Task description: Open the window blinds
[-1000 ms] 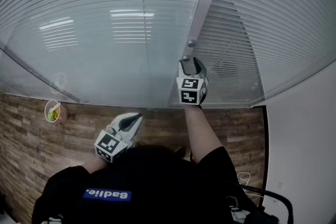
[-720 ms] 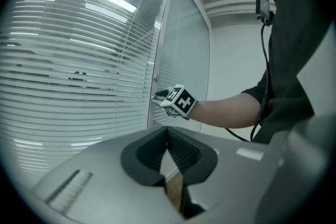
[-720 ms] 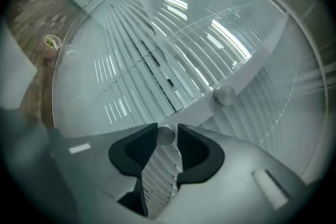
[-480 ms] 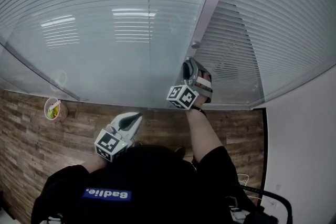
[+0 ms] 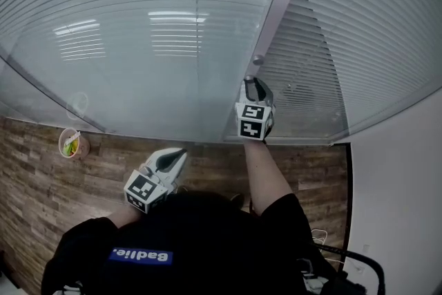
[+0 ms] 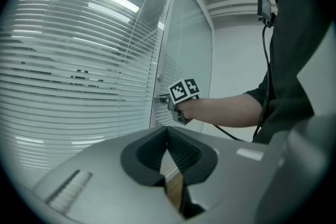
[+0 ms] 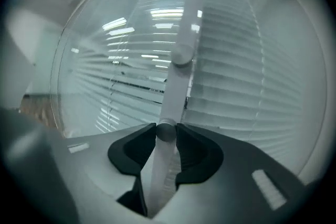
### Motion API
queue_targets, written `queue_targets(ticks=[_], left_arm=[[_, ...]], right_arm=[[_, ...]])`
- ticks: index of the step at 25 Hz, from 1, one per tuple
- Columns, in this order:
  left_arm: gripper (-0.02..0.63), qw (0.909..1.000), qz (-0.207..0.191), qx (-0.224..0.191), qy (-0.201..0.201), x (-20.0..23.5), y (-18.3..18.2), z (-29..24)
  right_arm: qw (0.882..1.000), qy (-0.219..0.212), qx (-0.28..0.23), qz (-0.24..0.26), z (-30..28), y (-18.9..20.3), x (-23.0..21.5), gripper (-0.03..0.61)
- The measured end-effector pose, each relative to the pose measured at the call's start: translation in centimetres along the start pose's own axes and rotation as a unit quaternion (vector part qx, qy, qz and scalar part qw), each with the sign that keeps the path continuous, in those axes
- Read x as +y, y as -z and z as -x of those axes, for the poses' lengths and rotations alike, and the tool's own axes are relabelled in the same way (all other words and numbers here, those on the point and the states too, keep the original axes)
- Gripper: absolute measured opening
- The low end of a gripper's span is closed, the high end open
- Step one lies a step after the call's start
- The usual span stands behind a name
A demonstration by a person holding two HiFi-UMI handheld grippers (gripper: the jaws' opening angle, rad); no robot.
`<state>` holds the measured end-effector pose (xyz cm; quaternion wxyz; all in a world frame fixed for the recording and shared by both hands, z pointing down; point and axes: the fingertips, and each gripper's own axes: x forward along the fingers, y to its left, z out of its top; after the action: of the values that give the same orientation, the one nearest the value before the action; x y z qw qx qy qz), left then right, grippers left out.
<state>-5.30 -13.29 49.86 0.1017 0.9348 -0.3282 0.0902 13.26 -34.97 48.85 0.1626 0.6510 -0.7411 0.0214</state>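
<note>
Blinds frame (image 7: 177,86): right gripper view alone shows right tool (image 7: 167,129) just clamping onto knob (image 7: 166,132)

The right gripper (image 5: 253,83) was rolled over sideways half a second ago and now sits squarely upright again, as it did a second ago. Its jaws have just been closing and now pinch the small round grey knob (image 7: 166,131) on the pale vertical window frame (image 7: 181,23), with the knob touching both.
</note>
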Motion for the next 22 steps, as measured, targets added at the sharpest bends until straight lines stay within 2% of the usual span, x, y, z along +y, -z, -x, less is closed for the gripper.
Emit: queue_targets(ticks=[2, 4, 6, 10, 12, 13, 14, 15, 17, 18, 19, 20, 21, 22], left_arm=[[-0.002, 1.0, 0.003, 0.0, 0.001, 0.0, 0.0, -0.1], [-0.002, 1.0, 0.003, 0.0, 0.003, -0.1, 0.0, -0.2], [-0.002, 1.0, 0.003, 0.0, 0.005, -0.2, 0.0, -0.4], [-0.002, 0.9999, 0.006, 0.0, 0.01, -0.3, 0.0, -0.6], [-0.002, 0.9999, 0.009, 0.0, 0.012, -0.4, 0.1, -0.7], [-0.001, 0.9999, 0.011, 0.0, 0.013, -0.4, 0.1, -0.7], [-0.001, 0.9999, 0.011, 0.0, 0.013, -0.5, 0.1, -0.7], [-0.002, 0.9999, 0.011, 0.001, 0.013, -0.5, 0.1, -0.7], [-0.002, 0.9999, 0.011, 0.001, 0.011, -0.4, 0.1, -0.6], [-0.002, 0.9999, 0.011, 0.001, 0.011, -0.4, 0.1, -0.5], [-0.001, 0.9999, 0.011, 0.001, 0.01, -0.4, 0.2, -0.5], [-0.001, 0.9999, 0.012, 0.001, 0.009, -0.4, 0.2, -0.4], [-0.001, 0.9999, 0.012, 0.002, 0.008, -0.4, 0.3, -0.3], [-0.002, 0.9999, 0.012, 0.003, 0.007, -0.3, 0.3, -0.3]], right_arm=[[0.993, -0.03, -0.008, -0.111, -0.1, 0.1, -0.5, 0.124], [0.976, -0.058, -0.012, -0.211, -0.1, 0.2, -0.8, 0.124], [0.954, -0.081, -0.014, -0.287, -0.1, 0.3, -1.0, 0.124], [0.913, -0.11, -0.016, -0.392, -0.3, 0.5, -1.4, 0.126], [0.903, -0.117, -0.014, -0.413, -0.4, 0.6, -1.4, 0.126], [0.907, -0.115, -0.011, -0.405, -0.3, 0.6, -1.4, 0.127], [0.918, -0.109, -0.008, -0.382, -0.3, 0.5, -1.4, 0.13], [0.934, -0.098, -0.007, -0.343, -0.2, 0.3, -1.4, 0.132], [0.972, -0.066, -0.005, -0.224, 0.0, -0.3, -1.4, 0.206], [0.987, -0.048, -0.002, -0.151, 0.1, -0.5, -1.2, 0.215], [0.997, -0.032, 0.003, -0.074, 0.3, -0.6, -0.9, 0.227], [1.0, -0.017, 0.008, 0.002, 0.4, -0.8, -0.4, 0.227], [0.997, -0.001, 0.012, 0.075, 0.5, -0.8, 0.0, 0.227], [0.99, 0.016, 0.016, 0.142, 0.5, -0.8, 0.3, 0.224]])
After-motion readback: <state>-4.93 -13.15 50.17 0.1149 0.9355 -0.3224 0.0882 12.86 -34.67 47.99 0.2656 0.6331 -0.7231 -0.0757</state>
